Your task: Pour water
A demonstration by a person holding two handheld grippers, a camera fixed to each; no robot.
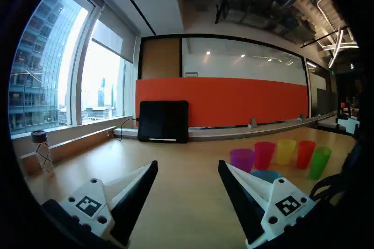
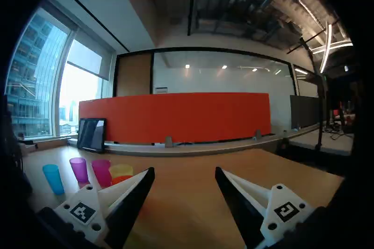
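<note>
Left gripper view, left to right: bottle [image 1: 43,152], clear with a dark cap, stood upright on the wooden ledge [image 1: 70,144] under the window [image 1: 51,71], just past the table's window-side edge. Black screen [image 1: 163,121] stood at the table's far edge, with the orange partition [image 1: 224,101] behind it. Left tongs [image 1: 187,162] were released, jaws wide apart and gripping nothing, over bare table [image 1: 187,197].

Cups were grouped on the table, in from the far edge and well apart from the bottle. Purple cup [image 1: 242,159], pink cup [image 1: 264,154], yellow cup [image 1: 285,151], red cup [image 1: 305,153] and green cup [image 1: 320,161] stood upright in a rough row. Blue cup [image 1: 265,175] sat nearer, partly hidden behind one tong finger. Couldn't tell whether any cup held water.

Right gripper view, left to right: blue cup [image 2: 53,178], purple cup [image 2: 79,169], pink cup [image 2: 101,172] and yellow cup [image 2: 121,170] stood upright. Red cup [image 2: 120,180] was mostly hidden behind a finger. Black screen [image 2: 91,134] stood behind the cups at the far edge, and the orange partition [image 2: 177,116] ran along that edge. Right tongs [image 2: 183,169] were also released, jaws wide apart and empty, over the table [image 2: 187,202], with the cups just beside one finger.
</note>
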